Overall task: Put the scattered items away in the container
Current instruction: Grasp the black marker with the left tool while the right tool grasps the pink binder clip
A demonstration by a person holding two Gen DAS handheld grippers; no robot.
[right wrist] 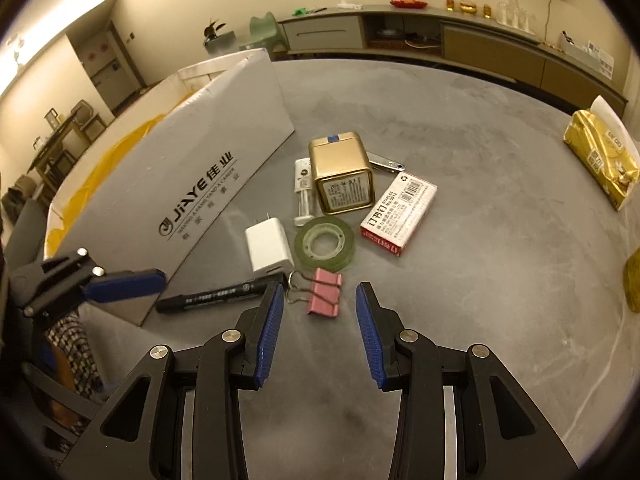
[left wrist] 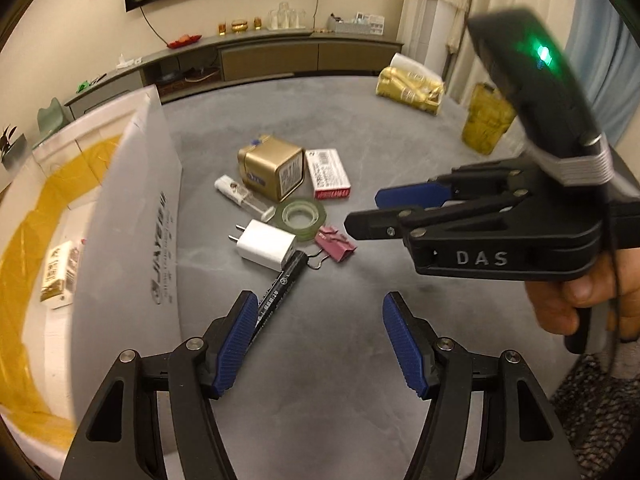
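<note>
The left gripper (left wrist: pixel 320 344) has its ridged blue pads wide apart with nothing between them. The right gripper (right wrist: pixel 320 334) is spread apart and empty too, hanging just over the pink clip (right wrist: pixel 325 296). A hand (left wrist: pixel 580 300) holds its black handle.

The tabletop (right wrist: pixel 460 280) is round, grey and smooth like stone. The little things sit bunched in its middle. The gold tin (right wrist: pixel 342 174) is a shiny metal cube. The flat card box (right wrist: pixel 398 214) with red print lies just beside it. The tape (right wrist: pixel 324 245) is a see-through green ring, touching the clip. The white plug (right wrist: pixel 268 250) is a smooth block with two metal pins. The black marker (right wrist: pixel 212 298) is a long tube beside the plug.

The container (right wrist: pixel 192 160) is a big white box at the left edge of the tabletop, its flap leaning out. Yellow plastic lines it, and a small packet (left wrist: pixel 60 272) lies inside.
</note>
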